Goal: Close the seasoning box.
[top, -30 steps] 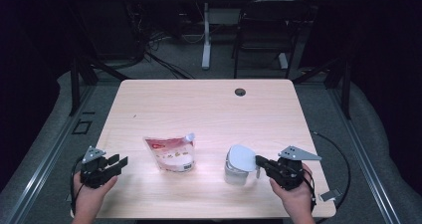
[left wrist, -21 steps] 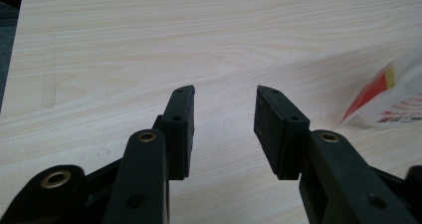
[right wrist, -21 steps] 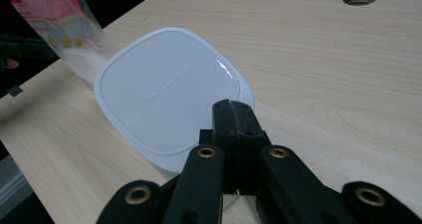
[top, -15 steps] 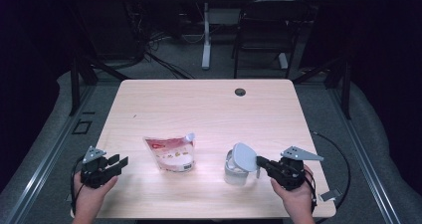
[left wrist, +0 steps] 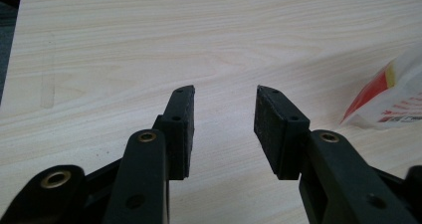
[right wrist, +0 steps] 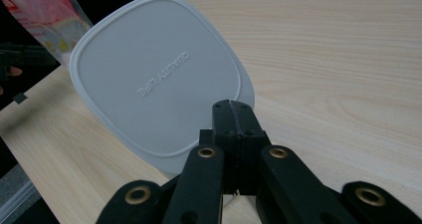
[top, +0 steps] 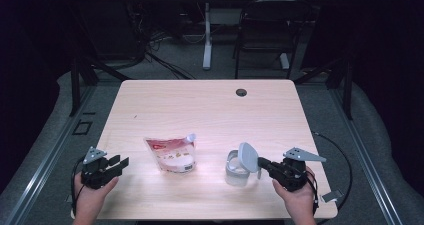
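The table [top: 210,110] is pale wood with a fine, streaky grain and 1 dark round hole [top: 241,92] near its far edge. The lid [right wrist: 159,79] is plain pale grey with raised lettering of the same grey. The tub [top: 235,170] is clear and greyish. The pouch [top: 171,154] is white with a red top and red print. Both grippers, left [top: 119,164] and right [top: 261,162], are black with brass-coloured rivets and grey plates. The floor [top: 45,150] is dark grey.
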A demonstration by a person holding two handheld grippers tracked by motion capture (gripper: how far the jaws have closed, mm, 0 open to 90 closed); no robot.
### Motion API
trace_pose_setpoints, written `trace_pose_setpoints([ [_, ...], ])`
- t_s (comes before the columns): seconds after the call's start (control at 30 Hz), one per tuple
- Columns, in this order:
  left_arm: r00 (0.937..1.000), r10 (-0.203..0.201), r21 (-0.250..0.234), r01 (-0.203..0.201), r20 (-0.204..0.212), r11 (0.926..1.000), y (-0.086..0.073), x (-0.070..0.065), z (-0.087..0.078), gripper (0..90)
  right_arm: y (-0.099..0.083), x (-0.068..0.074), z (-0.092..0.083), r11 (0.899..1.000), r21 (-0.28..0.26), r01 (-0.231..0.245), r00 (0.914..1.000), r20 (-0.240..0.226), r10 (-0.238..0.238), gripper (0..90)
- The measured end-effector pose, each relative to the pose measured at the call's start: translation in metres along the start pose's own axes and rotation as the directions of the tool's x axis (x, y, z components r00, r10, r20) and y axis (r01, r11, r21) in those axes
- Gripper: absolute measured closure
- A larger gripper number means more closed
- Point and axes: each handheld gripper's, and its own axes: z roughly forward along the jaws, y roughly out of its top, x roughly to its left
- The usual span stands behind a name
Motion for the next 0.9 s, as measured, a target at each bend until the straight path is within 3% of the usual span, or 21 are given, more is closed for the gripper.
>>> trace_pose_setpoints([
  [0.9,1.0000,-0.001,-0.002,0.001,0.001,1.0000,0.0000,-0.0002,0.0003,60.1,-0.0045,-0.0048,0.0032,0.999,0.035,-0.033,0.9995,-0.001,0.033,90.0],
])
